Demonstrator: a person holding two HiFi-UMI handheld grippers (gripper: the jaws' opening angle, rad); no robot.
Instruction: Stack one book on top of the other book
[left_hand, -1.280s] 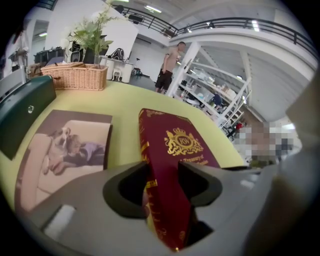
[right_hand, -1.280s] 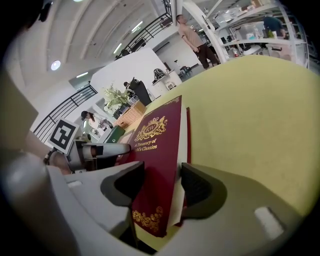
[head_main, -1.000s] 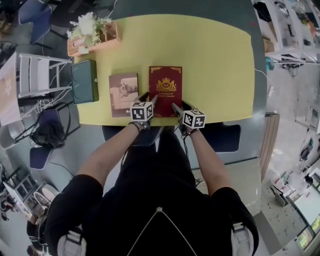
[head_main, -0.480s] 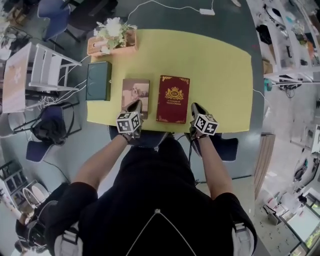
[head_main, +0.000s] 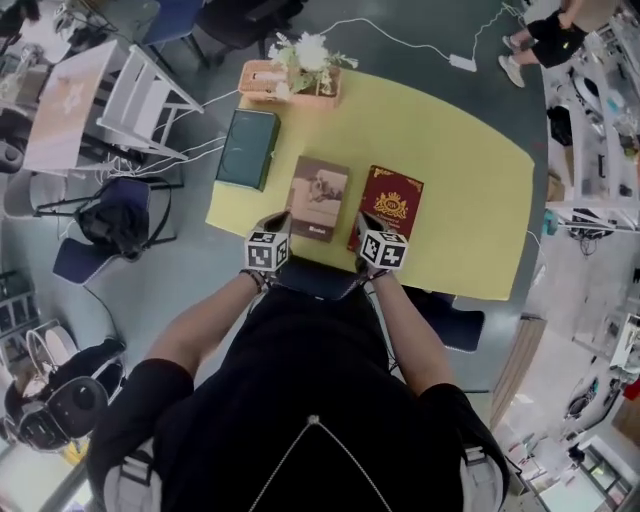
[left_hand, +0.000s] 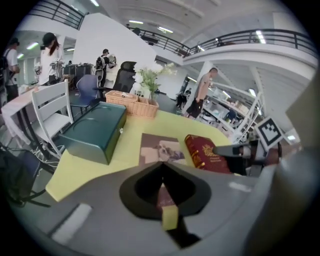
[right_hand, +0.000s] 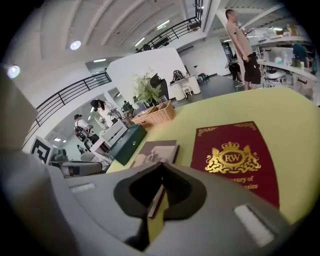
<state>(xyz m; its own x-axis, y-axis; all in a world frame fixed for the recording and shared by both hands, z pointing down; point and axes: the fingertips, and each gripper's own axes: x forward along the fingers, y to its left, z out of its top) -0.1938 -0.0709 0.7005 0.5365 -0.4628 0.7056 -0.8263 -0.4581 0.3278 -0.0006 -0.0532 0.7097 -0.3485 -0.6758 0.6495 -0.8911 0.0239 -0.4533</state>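
yellow table, two books flat and unstacked, both tongs closed on nothing

yellow table (head_main: 460, 170) carries both books. the maroon book (head_main: 392, 205) with the gold crest lies flat near your edge. the brown book (head_main: 320, 195) with the pale photo on its cover lies flat just beside it on its left, a thin strip of table between them. neither sits on the other, so no stack yet.

your left gripper (head_main: 282, 217) hangs over the near edge of the table, tip by the brown book's near left corner; can't tell if it touches. its jaws have just been closing and now meet, tips together, nothing between them. only table and book show past them in the left gripper view.

your right gripper (head_main: 362, 216) sits at the maroon book's near left corner, by the gap between the books; contact can't be told there either. its jaws have also just been closing and are pressed together with nothing pinched. in the right gripper view the maroon book lies to the right of the tips and the brown book ahead.

further out, a green box (head_main: 248, 148) stands left of the brown book, apart from it. a wicker basket (head_main: 268, 80) with white flowers (head_main: 312, 50) sits at the far edge.
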